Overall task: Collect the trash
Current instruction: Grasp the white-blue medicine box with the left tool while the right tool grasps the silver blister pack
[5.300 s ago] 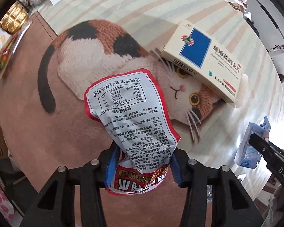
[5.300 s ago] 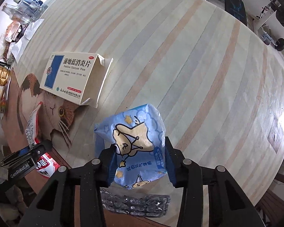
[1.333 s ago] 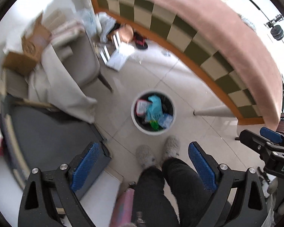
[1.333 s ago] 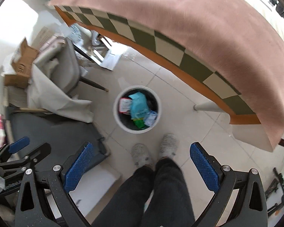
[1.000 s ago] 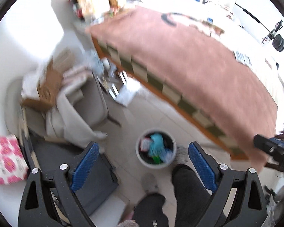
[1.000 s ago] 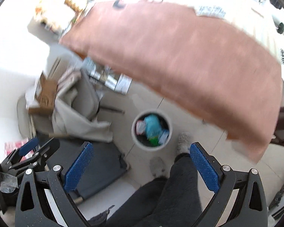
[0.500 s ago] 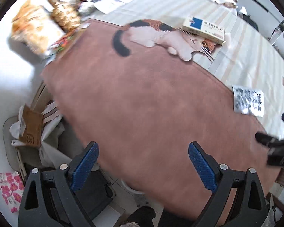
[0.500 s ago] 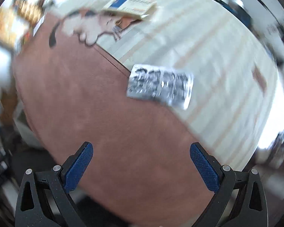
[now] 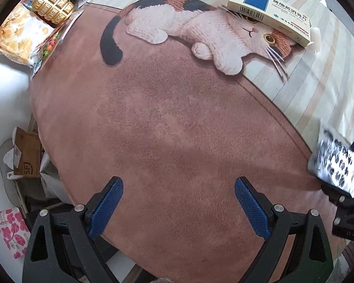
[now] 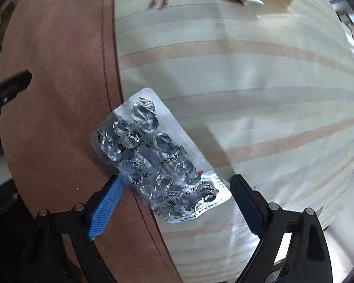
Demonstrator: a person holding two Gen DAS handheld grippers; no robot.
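Right gripper points down astride the empty pill sheet, which lies flat across the cloth seam; jaws closing, not yet clenched. Left gripper gapes, holds 0, over bare brown cloth, prob. waiting for the box.

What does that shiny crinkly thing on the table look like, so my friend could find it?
Look at the table's cloth, where the plain brown part meets the pale striped part. Lying flat across that line, between the closing right gripper's blue pads, is the blister pack. It is a silver foil sheet of crushed, empty pill bubbles with dark print, unlike the cardboard medicine box farther away.
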